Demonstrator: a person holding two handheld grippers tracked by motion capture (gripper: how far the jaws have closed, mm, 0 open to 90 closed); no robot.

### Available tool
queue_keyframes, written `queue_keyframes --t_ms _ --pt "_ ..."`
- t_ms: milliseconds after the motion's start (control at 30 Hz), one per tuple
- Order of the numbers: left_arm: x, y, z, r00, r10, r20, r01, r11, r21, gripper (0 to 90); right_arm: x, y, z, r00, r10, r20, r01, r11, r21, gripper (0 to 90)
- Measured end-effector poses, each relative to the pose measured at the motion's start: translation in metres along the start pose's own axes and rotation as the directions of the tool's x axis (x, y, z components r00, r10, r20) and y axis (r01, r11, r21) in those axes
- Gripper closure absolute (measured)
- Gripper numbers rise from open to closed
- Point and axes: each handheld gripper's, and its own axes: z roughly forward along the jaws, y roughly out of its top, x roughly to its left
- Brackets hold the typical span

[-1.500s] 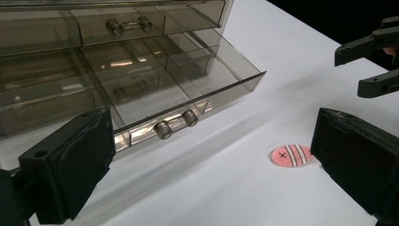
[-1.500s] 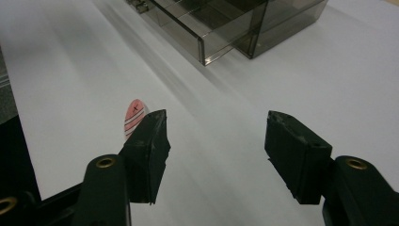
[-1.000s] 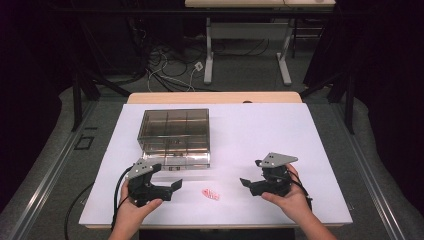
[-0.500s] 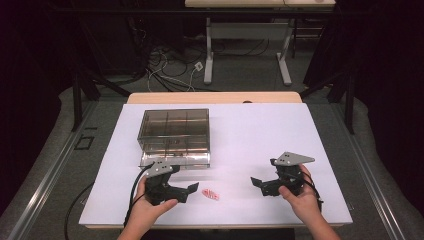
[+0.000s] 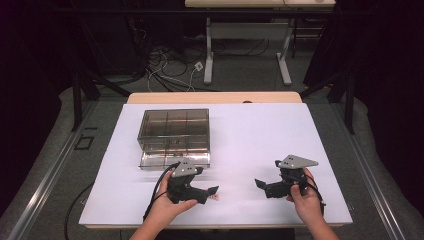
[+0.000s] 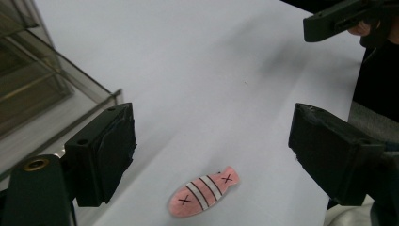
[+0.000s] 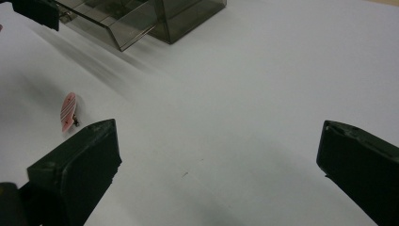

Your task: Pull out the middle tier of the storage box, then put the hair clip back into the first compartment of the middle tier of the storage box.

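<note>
A small pink fish-shaped clip with white stripes lies flat on the white table. My left gripper hovers just over it with a jaw on either side. The jaws have just been closing, and the pads are clear of the clip. In the high view the left gripper points right, near the front edge. My right gripper points left towards it from a short way off. Its jaws have just opened wide, and bare table lies between them. The clip shows to its left.
A smoky clear compartment box stands behind the left gripper, its lower drawer pulled out towards me. The box also shows in the right gripper view. Cables trail from both grippers. Desk legs and wires stand beyond the table.
My left gripper has moved right along the front of the table until its jaws straddle the clip. My right gripper has drawn back to the right. The clip has stayed put.
</note>
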Motion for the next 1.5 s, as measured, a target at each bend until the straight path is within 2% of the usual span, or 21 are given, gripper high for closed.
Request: queue_keyframes --t_ms 33,100,133,233,267,300,333,500,667,700,733,767,900,967,1133,1167,1267,1300,1367,1500 --pt "-0.003 -0.001 0.004 0.9999 -0.005 -0.011 0.005 1.0000 0.003 15.7 -0.001 -0.001 0.000 1.0000 -0.005 -0.006 0.005 1.000 0.012 0.0" --pt "-0.004 -0.003 0.010 0.9998 0.020 0.001 -0.020 0.9997 0.016 16.2 -0.002 -0.003 0.001 1.0000 0.000 -0.009 0.000 1.000 0.020 0.0" --pt "-0.007 -0.004 0.012 0.9999 0.014 0.008 -0.015 0.9996 0.025 16.4 -0.002 -0.003 0.002 0.9999 0.005 -0.009 -0.005 1.000 0.024 0.0" --pt "-0.010 -0.007 0.018 0.9993 0.033 0.014 -0.034 0.9988 0.036 17.7 -0.003 -0.004 0.002 0.9999 0.010 -0.009 -0.009 1.000 0.016 0.0" --pt "-0.009 -0.008 0.019 0.9986 0.051 0.015 -0.051 0.9979 0.039 18.5 -0.003 -0.004 0.002 0.9999 0.009 -0.008 -0.009 1.000 0.013 0.0" --pt "-0.011 -0.009 0.020 0.9991 0.039 0.019 -0.040 0.9985 0.039 19.3 -0.003 -0.004 0.002 0.9999 0.007 -0.010 -0.007 1.000 0.012 0.0" --pt "-0.010 -0.010 0.021 0.9983 0.055 0.020 -0.056 0.9975 0.042 20.3 -0.003 -0.004 0.002 0.9999 0.001 -0.010 -0.001 1.000 0.011 0.0" --pt "-0.009 -0.017 0.025 0.9972 0.071 0.023 -0.073 0.9953 0.064 23.5 -0.005 -0.004 0.003 0.9996 0.022 -0.015 -0.022 1.000 0.018 0.4" --pt "-0.008 -0.020 0.028 0.9960 0.089 0.013 -0.089 0.9921 0.088 26.4 -0.007 -0.005 0.005 0.9994 0.027 -0.020 -0.026 1.000 0.017 0.6" --pt "-0.007 -0.020 0.029 0.9942 0.107 0.014 -0.108 0.9891 0.101 27.1 -0.008 -0.005 0.005 0.9994 0.028 -0.021 -0.027 0.999 0.018 0.7" --pt "-0.008 -0.021 0.030 0.9945 0.104 0.014 -0.105 0.9898 0.096 27.9 -0.007 -0.006 0.005 0.9990 0.039 -0.020 -0.039 0.999 0.026 0.8" --pt "-0.009 -0.021 0.031 0.9927 0.120 0.013 -0.121 0.9871 0.105 28.8 -0.008 -0.006 0.005 0.9995 0.024 -0.020 -0.023 0.999 0.022 0.8" --pt "-0.011 -0.022 0.030 0.9907 0.134 0.026 -0.136 0.9831 0.123 33.8 -0.008 -0.008 0.003 0.9992 0.035 -0.021 -0.034 0.999 0.023 1.0" --pt "-0.012 -0.024 0.029 0.9904 0.138 0.015 -0.139 0.9839 0.113 34.4 -0.009 -0.010 0.003 0.9990 0.038 -0.024 -0.038 0.999 0.009 1.6" --pt "-0.007 -0.025 0.027 0.9925 0.122 0.012 -0.123 0.9866 0.107 38.0 -0.009 -0.010 0.001 0.9990 0.035 -0.029 -0.034 0.999 0.017 1.9" --pt "-0.006 -0.025 0.027 0.9911 0.133 0.004 -0.133 0.9839 0.120 39.5 -0.009 -0.009 0.002 0.9989 0.036 -0.030 -0.036 0.999 0.020 2.0" --pt "-0.003 -0.027 0.028 0.9920 0.126 -0.005 -0.124 0.9850 0.119 42.9 -0.008 -0.009 0.003 0.9987 0.043 -0.028 -0.042 0.999 0.023 2.5" --pt "-0.001 -0.028 0.027 0.9915 0.130 -0.002 -0.129 0.9823 0.136 44.3 -0.008 -0.009 0.004 0.9991 0.030 -0.029 -0.029 0.999 0.022 2.6" --pt "0.000 -0.030 0.029 0.9918 0.127 -0.017 -0.124 0.9838 0.130 45.7 -0.008 -0.010 0.004 0.9990 0.032 -0.030 -0.031 0.999 0.025 3.1" --pt "0.000 -0.033 0.031 0.9920 0.126 -0.009 -0.123 0.9821 0.143 47.8 -0.007 -0.010 0.006 0.9990 0.027 -0.034 -0.026 0.999 0.036 3.8"
